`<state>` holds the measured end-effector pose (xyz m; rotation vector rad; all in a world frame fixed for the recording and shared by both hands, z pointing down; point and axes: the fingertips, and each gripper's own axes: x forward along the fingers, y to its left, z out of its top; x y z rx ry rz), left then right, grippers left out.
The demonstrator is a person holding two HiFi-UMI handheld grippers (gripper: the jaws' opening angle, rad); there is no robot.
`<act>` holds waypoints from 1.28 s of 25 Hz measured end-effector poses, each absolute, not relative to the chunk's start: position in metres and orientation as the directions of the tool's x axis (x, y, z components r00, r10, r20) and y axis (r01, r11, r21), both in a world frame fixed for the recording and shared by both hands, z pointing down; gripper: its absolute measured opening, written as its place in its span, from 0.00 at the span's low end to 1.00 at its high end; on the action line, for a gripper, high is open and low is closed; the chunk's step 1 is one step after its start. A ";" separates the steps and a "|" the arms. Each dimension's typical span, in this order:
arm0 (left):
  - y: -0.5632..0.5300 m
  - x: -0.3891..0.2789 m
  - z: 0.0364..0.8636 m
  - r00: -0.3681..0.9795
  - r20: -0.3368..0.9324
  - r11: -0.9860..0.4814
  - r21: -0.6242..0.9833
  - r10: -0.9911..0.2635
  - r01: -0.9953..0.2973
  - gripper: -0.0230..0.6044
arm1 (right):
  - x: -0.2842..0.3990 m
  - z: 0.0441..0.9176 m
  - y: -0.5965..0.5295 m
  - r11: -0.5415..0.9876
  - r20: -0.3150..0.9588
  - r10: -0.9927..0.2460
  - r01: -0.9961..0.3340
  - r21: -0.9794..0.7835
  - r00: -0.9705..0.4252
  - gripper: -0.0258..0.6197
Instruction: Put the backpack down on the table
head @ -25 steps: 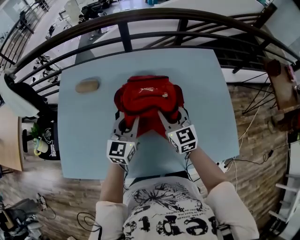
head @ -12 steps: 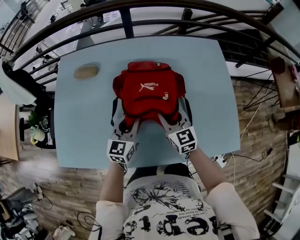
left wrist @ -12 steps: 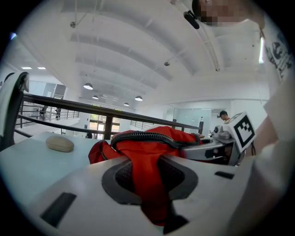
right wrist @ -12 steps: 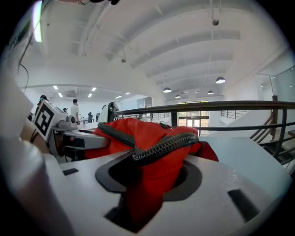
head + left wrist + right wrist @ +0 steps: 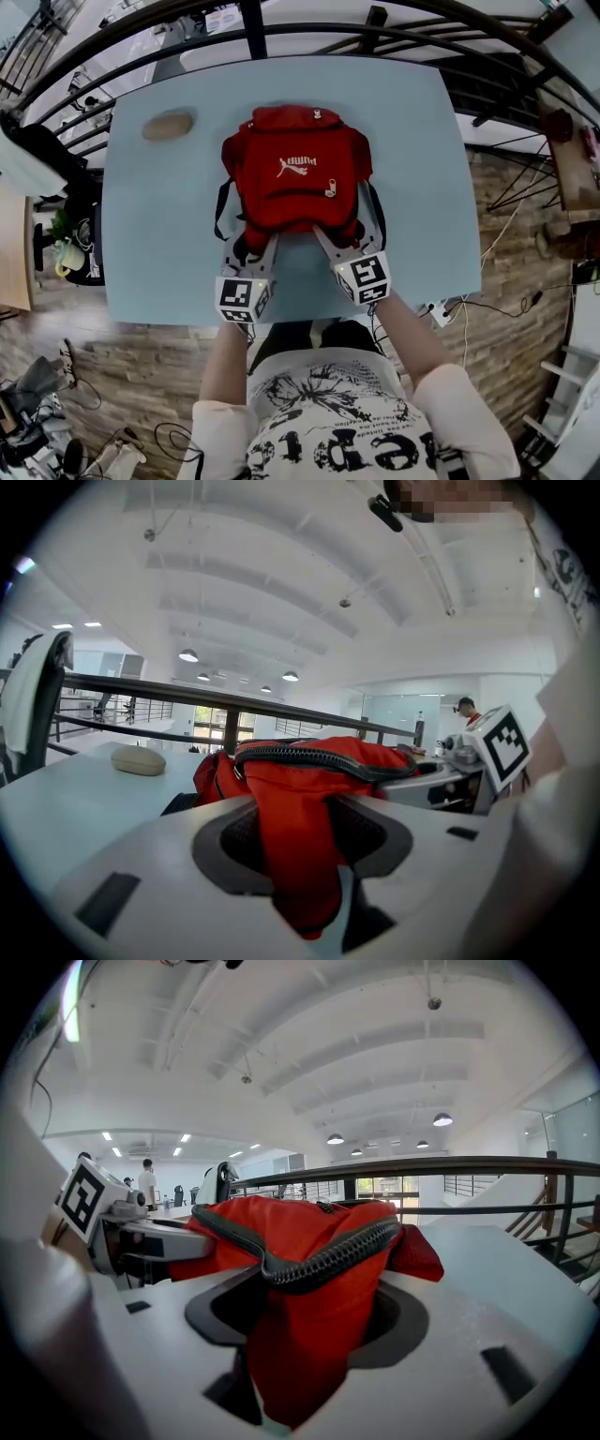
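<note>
The red backpack (image 5: 295, 178) lies on the light blue table (image 5: 159, 244), logo side up, its black straps spread at both sides. My left gripper (image 5: 251, 246) is at its near left corner and my right gripper (image 5: 333, 239) at its near right corner. In the left gripper view a fold of red backpack fabric (image 5: 300, 817) hangs between the jaws, which are opening, with a sliver of table showing beside it. In the right gripper view the zipped red backpack edge (image 5: 309, 1241) sits loosely between that gripper's jaws, which are also opening wide.
A beige oval case (image 5: 169, 125) lies at the table's far left corner, and the same case (image 5: 138, 760) shows in the left gripper view. A dark metal railing (image 5: 253, 28) runs behind the table. The table's near edge is just in front of the person.
The backpack has come down from a bunched, lifted shape to lie flat on the table. Both grippers sank with it, still at its near edge.
</note>
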<state>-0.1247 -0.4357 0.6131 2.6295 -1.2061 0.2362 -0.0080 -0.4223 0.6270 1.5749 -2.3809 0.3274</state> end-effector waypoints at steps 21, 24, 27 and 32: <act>-0.371 -0.125 0.535 0.619 0.122 -0.618 0.051 -0.776 -0.785 0.51 | 0.019 0.536 -0.363 0.310 0.227 -0.930 -0.949 0.061 -0.289 0.33; -0.369 -0.128 0.513 0.580 0.095 -0.580 0.029 -0.809 -0.814 0.22 | 0.024 0.515 -0.360 0.291 0.194 -0.942 -0.955 0.062 -0.275 0.17; -0.370 -0.131 0.493 0.562 0.082 -0.561 0.031 -0.823 -0.827 0.14 | 0.030 0.498 -0.358 0.261 0.189 -0.951 -0.964 0.060 -0.245 0.04; -0.374 -0.127 0.470 0.586 0.126 -0.588 0.022 -0.801 -0.809 0.07 | 0.031 0.472 -0.357 0.275 0.163 -0.952 -0.959 0.074 -0.260 0.03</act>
